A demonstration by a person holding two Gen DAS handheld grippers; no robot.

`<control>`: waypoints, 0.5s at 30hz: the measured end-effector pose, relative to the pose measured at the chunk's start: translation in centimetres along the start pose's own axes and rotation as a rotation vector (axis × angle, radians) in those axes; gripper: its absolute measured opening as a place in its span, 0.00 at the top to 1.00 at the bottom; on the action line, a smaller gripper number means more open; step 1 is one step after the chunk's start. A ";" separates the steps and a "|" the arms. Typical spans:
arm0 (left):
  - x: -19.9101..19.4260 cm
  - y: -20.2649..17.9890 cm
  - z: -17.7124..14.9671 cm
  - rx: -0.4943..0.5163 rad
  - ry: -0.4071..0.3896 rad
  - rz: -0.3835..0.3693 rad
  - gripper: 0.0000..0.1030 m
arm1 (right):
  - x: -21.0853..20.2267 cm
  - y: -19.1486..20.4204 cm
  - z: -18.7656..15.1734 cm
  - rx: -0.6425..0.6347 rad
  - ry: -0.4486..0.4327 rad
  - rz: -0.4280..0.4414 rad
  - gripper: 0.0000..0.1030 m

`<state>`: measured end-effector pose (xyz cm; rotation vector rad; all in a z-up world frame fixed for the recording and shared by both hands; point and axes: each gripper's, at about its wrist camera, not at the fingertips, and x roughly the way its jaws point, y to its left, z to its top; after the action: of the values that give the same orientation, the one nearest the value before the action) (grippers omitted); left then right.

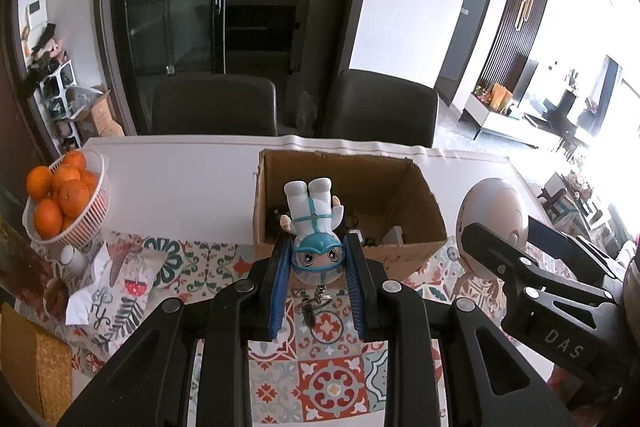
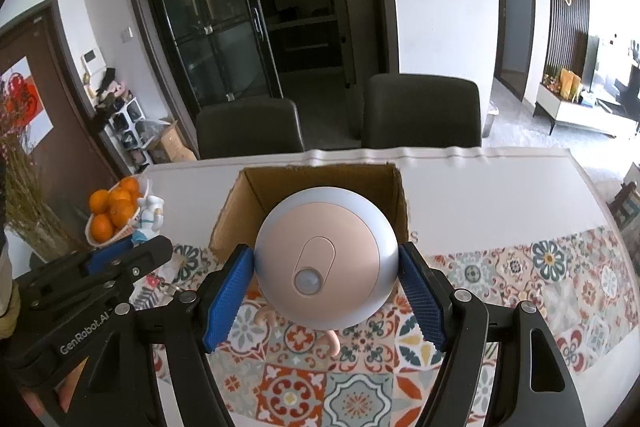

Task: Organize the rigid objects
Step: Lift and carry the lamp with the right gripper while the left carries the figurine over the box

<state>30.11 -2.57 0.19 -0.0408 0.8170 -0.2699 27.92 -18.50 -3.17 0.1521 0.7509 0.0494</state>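
**Two toys held above the patterned worktop, box just behind**

Dark glass doors and two dark chairs (image 1: 214, 105) stand behind a white worktop (image 1: 180, 179) whose near part is covered by a tile-patterned cloth (image 1: 332, 379). An open cardboard box (image 1: 424, 223) sits on the worktop at the cloth's far edge, with small dark items inside that are too dim to name. At the left edge a white basket (image 1: 86, 223) holds oranges (image 1: 60, 193).

The left gripper (image 1: 318, 263) has its blue fingers (image 1: 280, 275) clamped on the head of a small figurine (image 1: 314, 219) in a white suit and teal hood; it hangs upside down, feet pointing toward the box, and a metal keyring clip dangles below its head.

The right gripper (image 2: 326, 287) has its fingers (image 2: 228, 297) pressed on either side of a round silver-and-pink toy (image 2: 324, 259), held clear of the cloth in front of the box. Small pink limbs show beneath it.
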 end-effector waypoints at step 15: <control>2.0 -0.5 4.2 0.035 -0.002 -0.007 0.74 | 1.7 -0.1 3.6 -0.011 -0.008 -0.005 0.28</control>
<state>34.37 -3.87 1.71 -0.0113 0.8105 -0.2910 31.62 -18.86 -1.76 0.1393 0.7432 0.0479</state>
